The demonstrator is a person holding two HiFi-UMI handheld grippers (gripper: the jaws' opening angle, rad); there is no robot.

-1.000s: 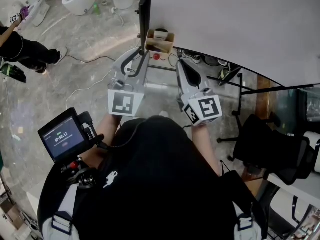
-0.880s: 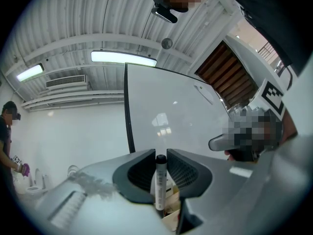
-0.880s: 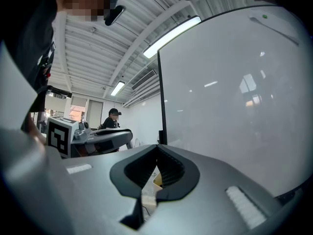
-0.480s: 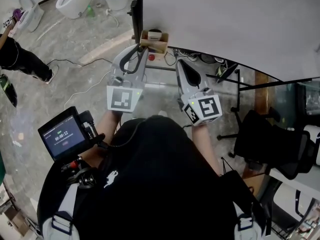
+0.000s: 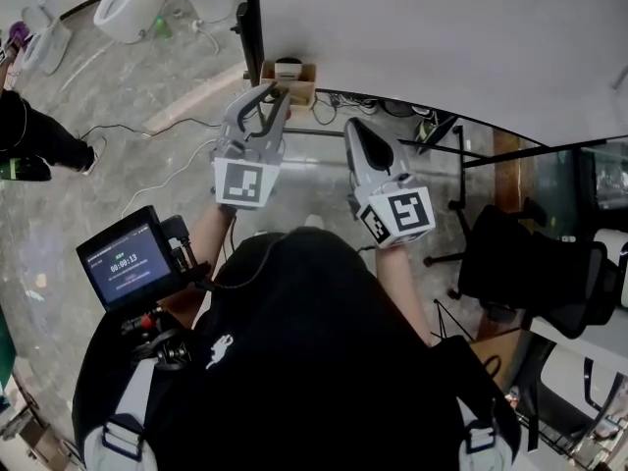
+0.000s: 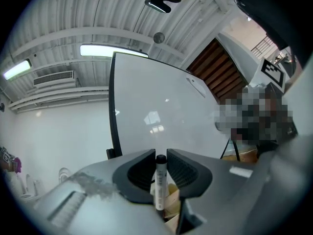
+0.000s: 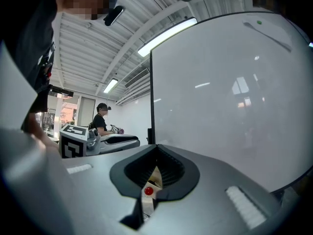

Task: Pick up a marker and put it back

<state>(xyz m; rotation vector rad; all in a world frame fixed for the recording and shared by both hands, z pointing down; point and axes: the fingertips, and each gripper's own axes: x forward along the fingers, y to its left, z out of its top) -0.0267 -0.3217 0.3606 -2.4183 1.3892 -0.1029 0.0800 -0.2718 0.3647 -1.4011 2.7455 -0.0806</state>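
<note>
My left gripper is shut on a marker with a white barrel and a black cap, which stands upright between the pads. In the head view this left gripper points at a small cardboard box fixed at the foot of the whiteboard, its tips just short of the box. The marker is hard to make out there. My right gripper is held beside it, further from the board. In the right gripper view the right gripper has its jaws together with nothing between them.
A black office chair stands at the right. The whiteboard's black post rises beside the box. A person in black is at the far left, with cables on the floor. A small screen hangs at my chest.
My left gripper has moved forward with the marker, closer to the cardboard box. The right gripper has kept nearly the same place.
</note>
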